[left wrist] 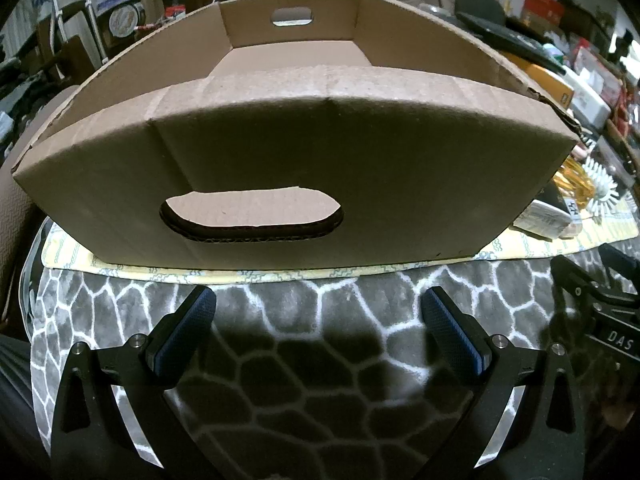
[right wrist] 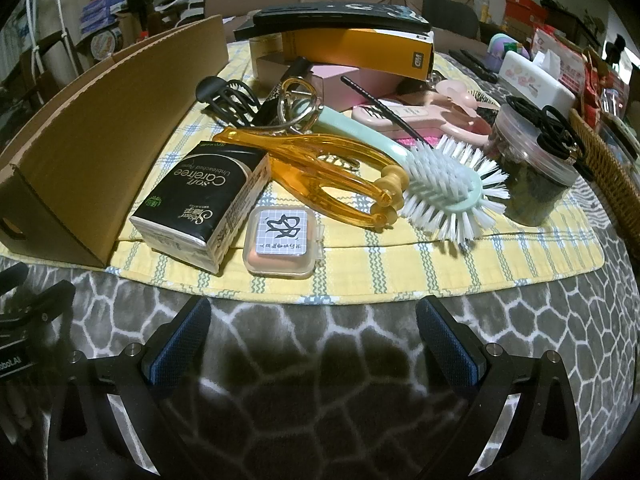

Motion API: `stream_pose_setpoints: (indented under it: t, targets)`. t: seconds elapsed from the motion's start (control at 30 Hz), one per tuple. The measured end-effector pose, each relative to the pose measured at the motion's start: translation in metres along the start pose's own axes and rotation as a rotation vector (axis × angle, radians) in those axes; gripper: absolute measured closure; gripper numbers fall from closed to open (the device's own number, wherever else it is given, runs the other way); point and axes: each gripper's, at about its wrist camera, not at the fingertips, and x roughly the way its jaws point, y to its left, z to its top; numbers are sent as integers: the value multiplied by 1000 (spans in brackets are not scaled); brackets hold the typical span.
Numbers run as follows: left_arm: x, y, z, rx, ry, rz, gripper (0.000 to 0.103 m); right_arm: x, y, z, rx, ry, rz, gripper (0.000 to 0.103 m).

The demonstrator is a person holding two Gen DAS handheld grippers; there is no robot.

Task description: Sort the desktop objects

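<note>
Left tool (left wrist: 318, 304): I see both blue pads spread wide with nothing between them; it hangs over the grey patterned cover in the lower part of the frame.
Right tool (right wrist: 313, 316): the same, fully released and empty, tilted down, at the lower middle of its frame.
Step in hand: I judge the sorting is not begun, because the cardboard box (left wrist: 280, 152) looks empty inside, as far as I can see over its near wall.
Nearest pick: the small clear case (right wrist: 282, 242) with a pink thing inside lies just above the right tool, at the edge of the yellow mat (right wrist: 440, 264).
How I would do it: approach the case from above, pads on its two flat sides, and close slowly, because it touches the tissue pack (right wrist: 204, 204) at its left.
Further things: an orange plastic massager (right wrist: 320, 168) lies against a pale green brush (right wrist: 444, 192) with white bristles; a clear jar (right wrist: 532, 164) with black hair ties on top stands to the right.
Box place: left part of the right view, standing on the mat, well open on top.
Bench: crowded behind, so I take the front things first.
</note>
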Motion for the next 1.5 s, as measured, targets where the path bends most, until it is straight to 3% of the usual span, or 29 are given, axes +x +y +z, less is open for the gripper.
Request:
stream_pose_setpoints:
  t: [0.23,0.5,0.83,0.93,1.07,1.27,1.5]
  targets:
    - [-5,-3,5,2,-17,-11,0,-10,2,3,-3,16,14,0]
    - [-52,-12,11,69,-132,-60,0,-57,-11,17,7,-79,28,0]
    - [-106,-41,39,214,-240,-216,0,-118,-59,38,15,-156,7,0]
    - [-114,-58,46,273,-256,-230,1,-134,-83,43,34,-178,-14,0]
    - [-118,-84,62,313,-250,-302,5,-149,-130,47,109,-209,-32,0]
    - [-110,-122,81,352,-245,-374,10,-149,-178,47,161,-218,-48,4]
    - [-90,-163,104,369,-245,-436,10,-117,-181,55,116,-255,-23,4]
